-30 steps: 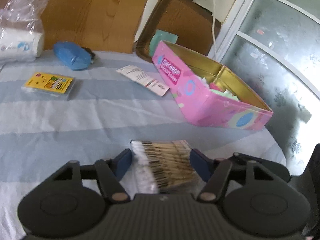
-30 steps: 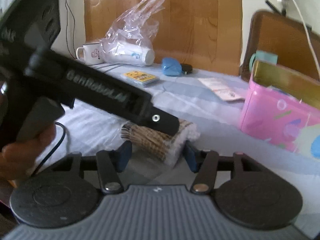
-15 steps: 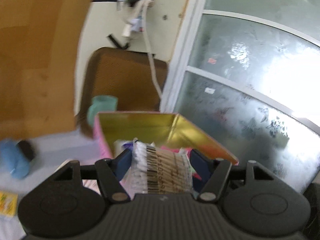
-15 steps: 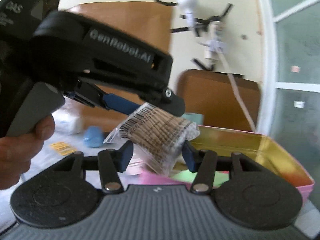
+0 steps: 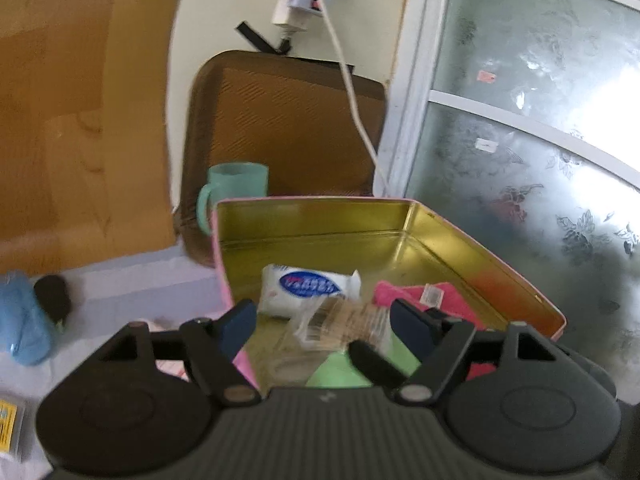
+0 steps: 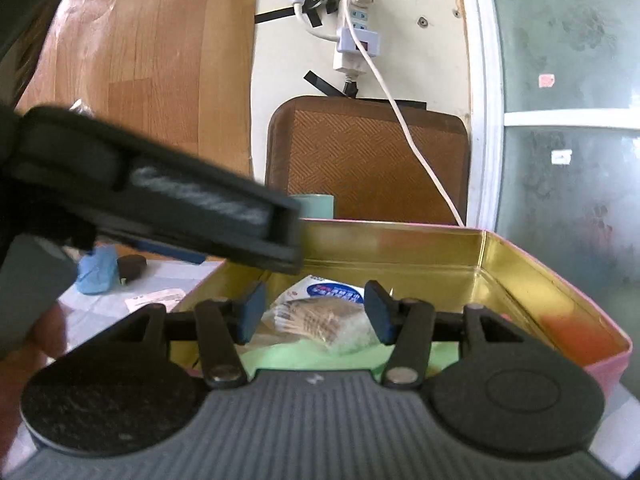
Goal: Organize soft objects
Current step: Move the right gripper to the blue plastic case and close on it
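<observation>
Left wrist view first: the left gripper [image 5: 322,322] has just been spreading its jaws, and the packet of cotton swabs [image 5: 344,326] that was clamped between its blue pads a second ago, low over the striped tablecloth, now hangs blurred in the gap with daylight on both sides, so it looks let go and dropping. Both hands have swung from the table up over the pink tin [image 5: 496,276], whose gold inside now fills the middle of each view. That puts the packet where it belongs, I'd say: over the near part of the tin, just in front of the white tissue pack [image 5: 306,288], above a green cloth [image 5: 360,368], with a pink cloth [image 5: 440,298] to the right. From the right wrist view the right gripper [image 6: 314,316] stands with its jaws apart, the packet between them but not pressed by either pad as far as I can see. The left tool crosses that view from the left, pointing down toward the tin, with the person's hand [image 6: 36,344] on its grip at the near left edge. A teal mug [image 5: 236,184] stands beyond the tin's far wall.
</observation>
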{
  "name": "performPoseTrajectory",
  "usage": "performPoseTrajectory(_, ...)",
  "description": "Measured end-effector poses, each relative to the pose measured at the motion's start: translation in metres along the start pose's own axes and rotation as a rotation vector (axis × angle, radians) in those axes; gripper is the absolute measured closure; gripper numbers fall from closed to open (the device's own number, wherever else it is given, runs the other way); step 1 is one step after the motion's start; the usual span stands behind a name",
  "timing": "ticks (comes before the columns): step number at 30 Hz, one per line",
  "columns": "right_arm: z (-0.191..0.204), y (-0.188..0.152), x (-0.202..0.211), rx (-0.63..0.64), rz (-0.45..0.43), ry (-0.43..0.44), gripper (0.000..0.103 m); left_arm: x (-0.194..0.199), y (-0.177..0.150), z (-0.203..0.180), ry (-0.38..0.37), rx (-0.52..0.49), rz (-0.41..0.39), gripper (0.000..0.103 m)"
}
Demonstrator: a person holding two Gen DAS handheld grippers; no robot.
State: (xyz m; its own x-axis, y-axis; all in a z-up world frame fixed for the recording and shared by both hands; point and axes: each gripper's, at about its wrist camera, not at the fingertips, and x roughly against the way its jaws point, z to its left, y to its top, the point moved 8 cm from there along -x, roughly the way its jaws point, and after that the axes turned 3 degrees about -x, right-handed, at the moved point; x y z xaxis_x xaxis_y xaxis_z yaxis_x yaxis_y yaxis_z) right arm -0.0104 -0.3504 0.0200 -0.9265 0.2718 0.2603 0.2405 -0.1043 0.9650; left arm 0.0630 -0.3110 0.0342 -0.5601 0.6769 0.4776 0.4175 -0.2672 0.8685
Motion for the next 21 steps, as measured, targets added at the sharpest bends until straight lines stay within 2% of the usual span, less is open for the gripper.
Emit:
performPoseTrajectory(5, -0.002, 0.000, 0.017, -0.062, -0.023, 0.002, 0.046, 0.035, -0.020, 0.023, 0.015, 0.034, -0.022, 0.025)
performPoseTrajectory(8, 0.008, 0.001, 0.027, -0.071, -0.042, 0.029, 0.046, 0.060, -0.040, 0.053, 0.058, 0.068, -0.027, 0.025)
performPoseTrajectory(11, 0.036, 0.003, 0.037, -0.042, -0.061, 0.090, 0.051, 0.078, -0.067, 0.094, 0.141, 0.113, 0.006, 0.025)
performPoseTrajectory(13, 0.063, 0.003, 0.040, -0.008, -0.052, 0.166, 0.053, 0.087, -0.084, 0.124, 0.211, 0.136, 0.038, 0.026)
performPoseTrajectory(16, 0.107, -0.006, 0.037, 0.060, 0.000, 0.272, 0.053, 0.102, -0.103, 0.164, 0.344, 0.130, 0.067, 0.026)
performPoseTrajectory(21, 0.160, -0.021, 0.008, 0.124, 0.121, 0.379, 0.053, 0.130, -0.116, 0.221, 0.481, 0.202, 0.024, 0.026)
